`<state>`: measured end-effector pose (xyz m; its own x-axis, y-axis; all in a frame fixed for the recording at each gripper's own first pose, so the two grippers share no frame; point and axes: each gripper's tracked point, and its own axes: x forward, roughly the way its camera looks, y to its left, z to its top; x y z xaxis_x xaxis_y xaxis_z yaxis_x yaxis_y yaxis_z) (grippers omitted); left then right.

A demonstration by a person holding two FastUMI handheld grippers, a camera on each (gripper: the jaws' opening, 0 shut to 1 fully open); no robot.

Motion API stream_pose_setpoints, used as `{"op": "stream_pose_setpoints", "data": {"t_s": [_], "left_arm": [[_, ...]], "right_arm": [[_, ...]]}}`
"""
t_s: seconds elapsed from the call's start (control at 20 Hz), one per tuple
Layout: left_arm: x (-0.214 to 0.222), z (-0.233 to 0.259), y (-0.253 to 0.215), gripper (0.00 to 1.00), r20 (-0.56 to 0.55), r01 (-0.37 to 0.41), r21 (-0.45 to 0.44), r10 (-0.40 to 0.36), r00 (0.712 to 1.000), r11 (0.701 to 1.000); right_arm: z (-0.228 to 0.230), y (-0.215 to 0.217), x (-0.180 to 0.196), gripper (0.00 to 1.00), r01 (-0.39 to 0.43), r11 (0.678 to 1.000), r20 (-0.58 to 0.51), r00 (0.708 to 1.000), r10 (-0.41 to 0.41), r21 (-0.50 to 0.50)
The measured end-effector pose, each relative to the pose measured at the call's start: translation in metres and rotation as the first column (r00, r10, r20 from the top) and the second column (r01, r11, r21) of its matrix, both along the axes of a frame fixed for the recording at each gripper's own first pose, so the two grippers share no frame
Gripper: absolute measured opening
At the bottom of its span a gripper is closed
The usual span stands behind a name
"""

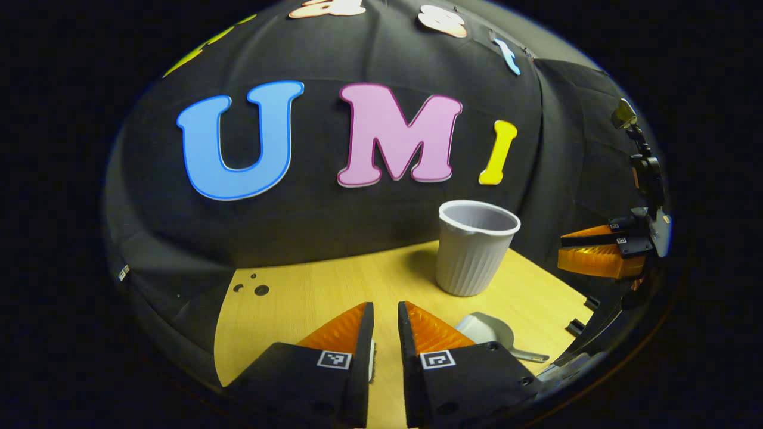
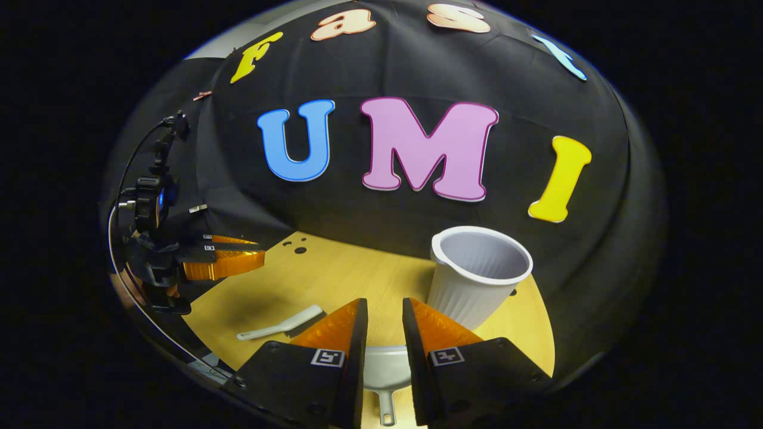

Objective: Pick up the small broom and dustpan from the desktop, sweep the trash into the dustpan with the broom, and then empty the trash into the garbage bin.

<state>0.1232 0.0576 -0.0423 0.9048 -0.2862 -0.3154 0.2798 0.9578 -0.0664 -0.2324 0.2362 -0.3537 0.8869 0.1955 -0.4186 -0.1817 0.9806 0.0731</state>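
A small white dustpan [image 1: 486, 329] lies on the wooden desktop [image 1: 310, 298], half hidden behind one finger of my left gripper [image 1: 386, 307]. That gripper hovers low over the desk, its fingers nearly together with nothing between them. In the right gripper view the dustpan [image 2: 386, 366] lies directly under my right gripper [image 2: 384, 302], handle towards the camera; this gripper holds nothing and shows only a narrow slit. A white broom [image 2: 280, 326] lies flat to its left. The grey ribbed garbage bin [image 2: 477, 274] stands upright just beyond, also seen as the bin [image 1: 474, 250] ahead and right of the left gripper.
The black cloth wall closes the back of the desktop [image 2: 346, 268]. A few small holes [image 1: 261, 290] mark the desk near the back left. The right gripper [image 1: 563, 250] hangs at the far right edge, and the left gripper [image 2: 259, 257] at the far left.
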Motion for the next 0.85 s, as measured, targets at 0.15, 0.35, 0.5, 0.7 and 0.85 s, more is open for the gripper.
{"op": "stream_pose_setpoints", "data": {"t_s": [0.15, 0.35, 0.5, 0.7, 0.85], "left_arm": [[-0.005, 0.02, 0.0, 0.28, 0.062, -0.017, -0.032, 0.019, 0.998, 0.999], [-0.019, 0.034, -0.003, 0.29, 0.091, -0.032, -0.045, 0.036, 0.995, 0.998], [-0.033, 0.041, -0.008, 0.29, 0.097, -0.055, -0.02, 0.057, 0.994, 0.998], [-0.054, 0.042, -0.013, 0.29, 0.086, -0.112, -0.006, 0.112, 0.99, 0.994], [-0.065, 0.041, -0.011, 0.29, 0.068, -0.165, -0.028, 0.167, 0.984, 0.986]], "right_arm": [[0.011, -0.002, -0.008, 0.36, -0.007, 1.0, 0.055, 0.998, 0.006, 0.013], [0.03, -0.001, -0.014, 0.4, -0.044, 0.999, 0.113, 0.993, 0.044, -0.002], [0.041, 0.003, -0.017, 0.36, -0.087, 0.996, 0.137, 0.987, 0.085, 0.005], [0.037, 0.004, -0.019, 0.36, -0.147, 0.989, 0.141, 0.98, 0.141, 0.03], [0.032, 0.006, -0.013, 0.36, -0.174, 0.983, 0.115, 0.979, 0.166, 0.06]]}}
